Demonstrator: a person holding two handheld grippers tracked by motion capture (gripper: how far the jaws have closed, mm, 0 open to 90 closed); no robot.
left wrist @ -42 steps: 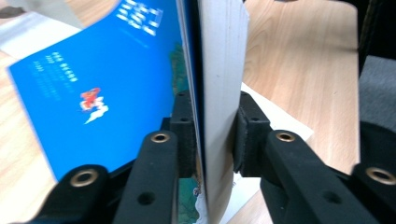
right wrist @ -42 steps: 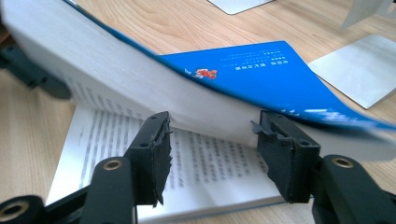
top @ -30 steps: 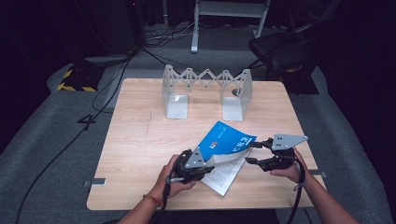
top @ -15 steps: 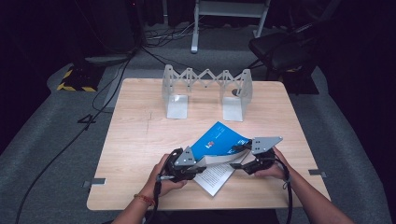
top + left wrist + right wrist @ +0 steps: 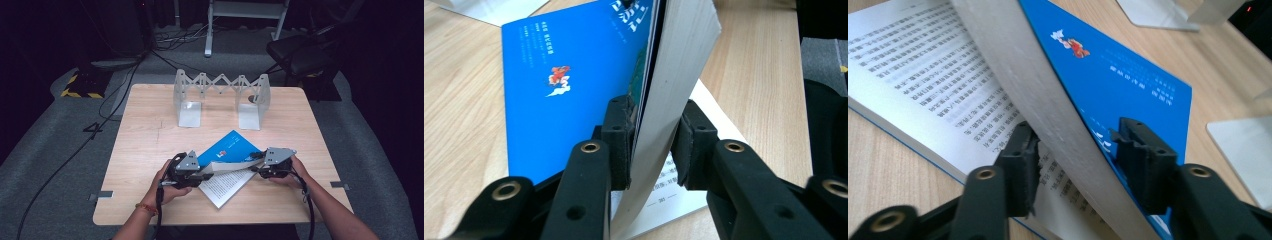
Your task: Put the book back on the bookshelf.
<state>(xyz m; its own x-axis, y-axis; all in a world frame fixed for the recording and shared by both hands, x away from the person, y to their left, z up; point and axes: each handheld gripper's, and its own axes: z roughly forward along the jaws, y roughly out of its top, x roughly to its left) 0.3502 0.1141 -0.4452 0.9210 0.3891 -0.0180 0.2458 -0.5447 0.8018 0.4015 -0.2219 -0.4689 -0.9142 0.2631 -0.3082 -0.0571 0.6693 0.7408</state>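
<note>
Left hand-held gripper (image 5: pixel 649 145) is clamped on the raised cover-and-page block of the blue paperback book (image 5: pixel 227 149). Right hand-held gripper (image 5: pixel 1080 150) straddles the same block; its jaws have just been closing, but the pads aren't pressing yet. The book lies open near the front edge of the light wooden table (image 5: pixel 150 130), its long axis diagonal from near-centre to far-right. Risk: uneven pull from the two sides could crease or tear pages, or drag the book.
</note>
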